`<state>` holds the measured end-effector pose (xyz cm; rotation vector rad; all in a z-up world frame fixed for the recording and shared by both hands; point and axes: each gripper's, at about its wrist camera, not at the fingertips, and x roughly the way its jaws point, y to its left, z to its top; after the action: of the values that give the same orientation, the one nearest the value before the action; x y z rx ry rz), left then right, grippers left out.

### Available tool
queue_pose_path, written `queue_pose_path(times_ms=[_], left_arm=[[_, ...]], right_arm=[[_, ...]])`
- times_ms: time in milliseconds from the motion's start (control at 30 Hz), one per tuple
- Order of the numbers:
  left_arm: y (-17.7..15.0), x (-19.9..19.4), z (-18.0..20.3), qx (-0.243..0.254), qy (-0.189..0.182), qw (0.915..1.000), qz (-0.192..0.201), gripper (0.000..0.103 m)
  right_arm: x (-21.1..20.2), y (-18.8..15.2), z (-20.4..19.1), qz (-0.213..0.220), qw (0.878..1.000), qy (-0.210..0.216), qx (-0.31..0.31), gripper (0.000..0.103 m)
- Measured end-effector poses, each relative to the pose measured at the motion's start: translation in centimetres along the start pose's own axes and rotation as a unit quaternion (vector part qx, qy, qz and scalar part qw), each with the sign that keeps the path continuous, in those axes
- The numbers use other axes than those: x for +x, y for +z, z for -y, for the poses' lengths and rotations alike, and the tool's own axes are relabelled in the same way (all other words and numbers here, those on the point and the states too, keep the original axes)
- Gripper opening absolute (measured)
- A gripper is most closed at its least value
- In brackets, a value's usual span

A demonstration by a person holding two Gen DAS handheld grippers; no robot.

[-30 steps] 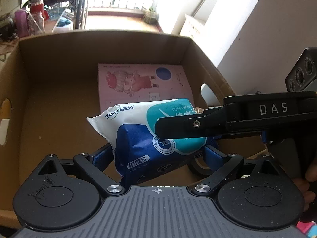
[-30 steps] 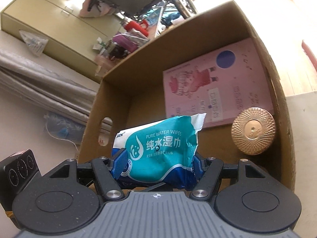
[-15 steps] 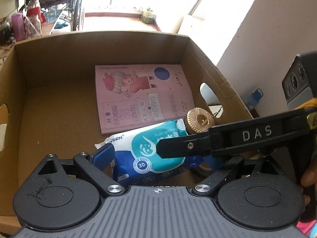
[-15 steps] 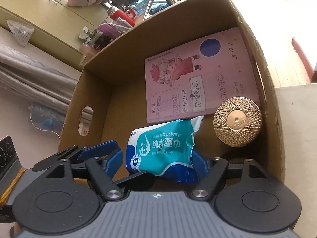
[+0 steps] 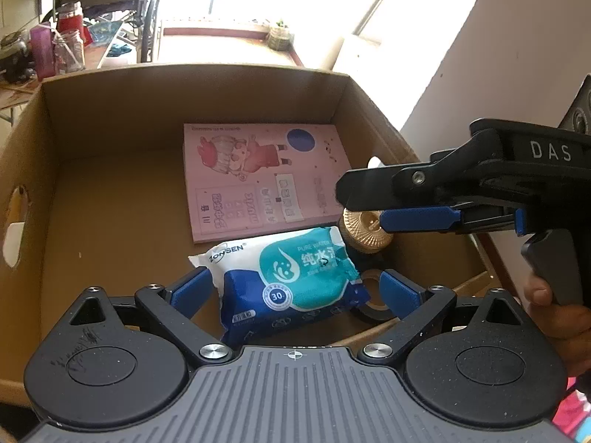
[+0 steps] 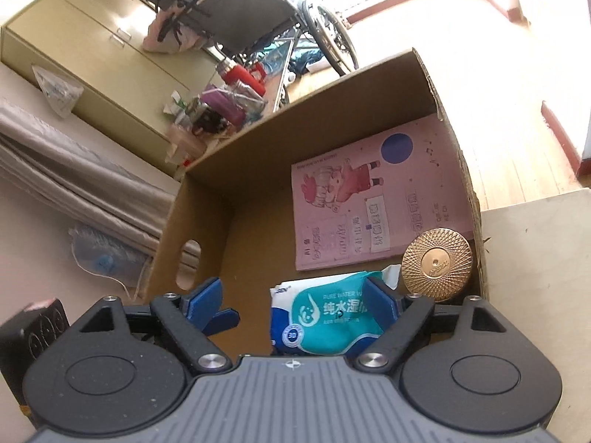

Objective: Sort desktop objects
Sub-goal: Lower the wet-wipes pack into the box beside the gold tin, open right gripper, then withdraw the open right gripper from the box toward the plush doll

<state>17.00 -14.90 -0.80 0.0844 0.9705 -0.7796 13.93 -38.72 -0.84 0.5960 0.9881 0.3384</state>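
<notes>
A pack of wet wipes lies on the floor of the cardboard box, touching a pink booklet and beside a gold disc. My right gripper hangs above it, jaws opening, gripping nothing. My left gripper frames the pack, jaws spread, pads clear of it.
</notes>
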Motion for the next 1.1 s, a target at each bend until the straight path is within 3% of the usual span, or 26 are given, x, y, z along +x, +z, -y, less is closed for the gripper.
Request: queue_pose_path(times_ms=[333,667,900,1100], left_arm=[[-1.7,-6.5,1.8,-0.010,0.012,0.9972,0.073,0.103],[-6.8,-12.1,5.1,-0.051,0.031,0.9902,0.126,0.103],[-10.2,-14.4,7.0,-0.065,0.081,0.9831,0.151,0.103],[-12.0,-16.0,8.0,-0.058,0.160,0.9718,0.164,0.103]], right_arm=[[-5.4,-2.9,-1.2,0.062,0.996,0.057,-0.012,0.092],[-11.3,-7.4,-2.8,0.117,0.989,0.055,-0.076,0.101],[-13.8,-10.2,-4.2,0.132,0.982,0.013,-0.132,0.103],[-15.6,-12.6,-5.8,0.156,0.969,-0.050,-0.185,0.103]])
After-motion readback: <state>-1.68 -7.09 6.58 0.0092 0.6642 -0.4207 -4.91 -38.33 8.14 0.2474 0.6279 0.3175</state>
